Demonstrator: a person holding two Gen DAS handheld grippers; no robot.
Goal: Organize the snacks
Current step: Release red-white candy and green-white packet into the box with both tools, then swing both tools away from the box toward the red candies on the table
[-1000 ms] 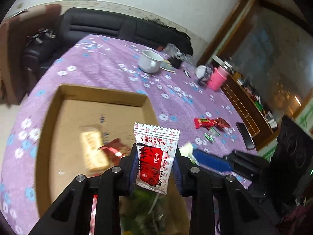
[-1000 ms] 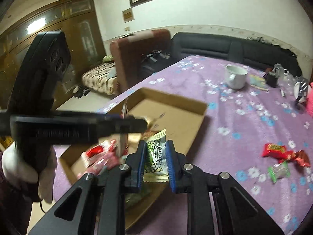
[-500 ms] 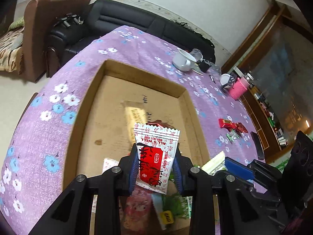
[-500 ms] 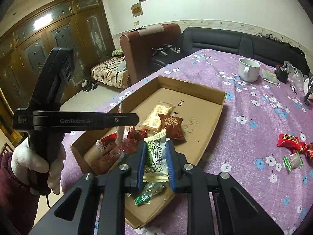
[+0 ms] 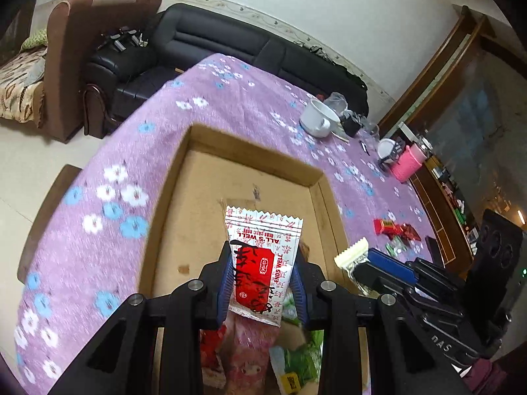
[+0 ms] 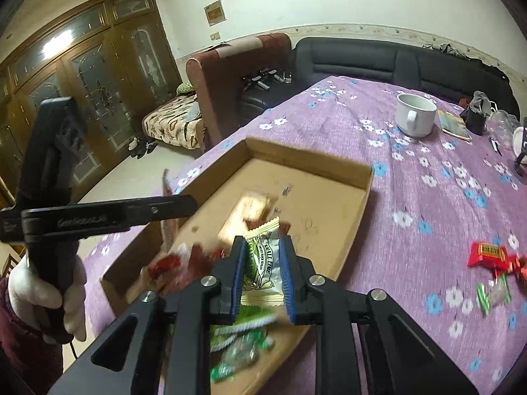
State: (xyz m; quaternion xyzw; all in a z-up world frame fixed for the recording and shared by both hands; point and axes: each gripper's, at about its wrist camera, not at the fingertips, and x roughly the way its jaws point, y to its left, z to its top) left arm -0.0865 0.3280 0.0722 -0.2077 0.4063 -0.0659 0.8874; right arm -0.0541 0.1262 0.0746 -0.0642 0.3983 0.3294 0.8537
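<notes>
My left gripper [image 5: 262,275] is shut on a red-and-white snack packet [image 5: 262,263] and holds it above the near end of a shallow cardboard box [image 5: 250,156]. My right gripper [image 6: 262,271] holds a green-and-white snack packet [image 6: 265,263] over the same box [image 6: 329,163]; its jaws stand a little wider than before but still touch the packet. Red, pink and green packets [image 5: 263,349] lie in the box's near end, and a tan biscuit pack [image 6: 250,207] lies further in. The left gripper's body also shows in the right wrist view [image 6: 98,219].
The box sits on a purple flowered tablecloth [image 6: 428,151]. Loose red and green snacks [image 6: 490,263] lie on the cloth to the right. A white mug [image 6: 415,115], a pink container [image 5: 406,164] and small items stand at the far end. Sofas lie beyond.
Both grippers have moved in over the near end of the box. The right gripper's jaws have widened slightly around the green packet. The left gripper still grips the red-and-white packet.
</notes>
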